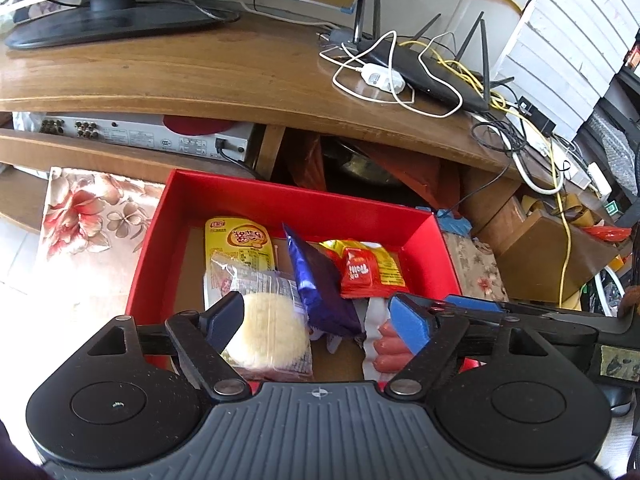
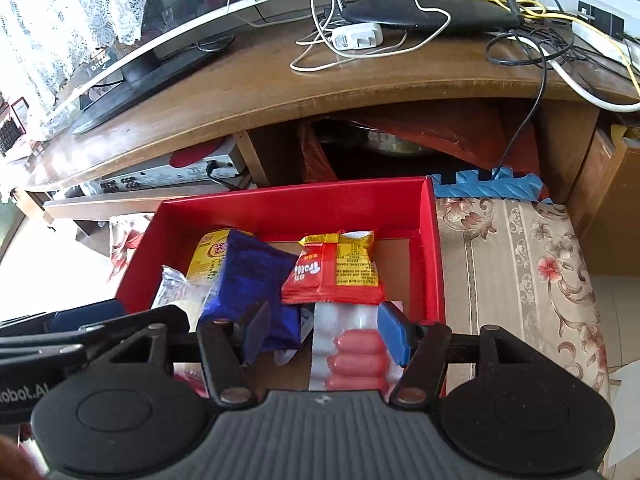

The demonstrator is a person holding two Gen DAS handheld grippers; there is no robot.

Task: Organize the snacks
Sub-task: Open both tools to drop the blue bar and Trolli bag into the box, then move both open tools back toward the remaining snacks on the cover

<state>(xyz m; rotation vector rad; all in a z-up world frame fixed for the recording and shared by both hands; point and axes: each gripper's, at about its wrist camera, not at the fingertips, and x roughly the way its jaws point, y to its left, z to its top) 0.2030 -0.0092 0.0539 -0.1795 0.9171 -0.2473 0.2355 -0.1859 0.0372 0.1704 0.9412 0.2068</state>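
Sausage pack (image 2: 352, 354) between open right gripper (image 2: 326, 334) fingers.

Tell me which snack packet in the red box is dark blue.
The blue packet in the middle, between the yellow packet and the red-and-yellow packet. No other packet is blue.

Open red box (image 1: 224, 196) with brown cardboard floor, holding five snack packs: a yellow packet (image 1: 240, 242) lying flat at the far left; a clear wrapper with a round pale cake (image 1: 266, 328) overlapping its near end; a dark blue pouch (image 1: 320, 288) propped on edge in the middle, tilted; a red-and-yellow packet (image 1: 370, 268) at the far right; and a clear pack of pink sausages (image 1: 390, 350) at the near right, its far end under the red-and-yellow packet
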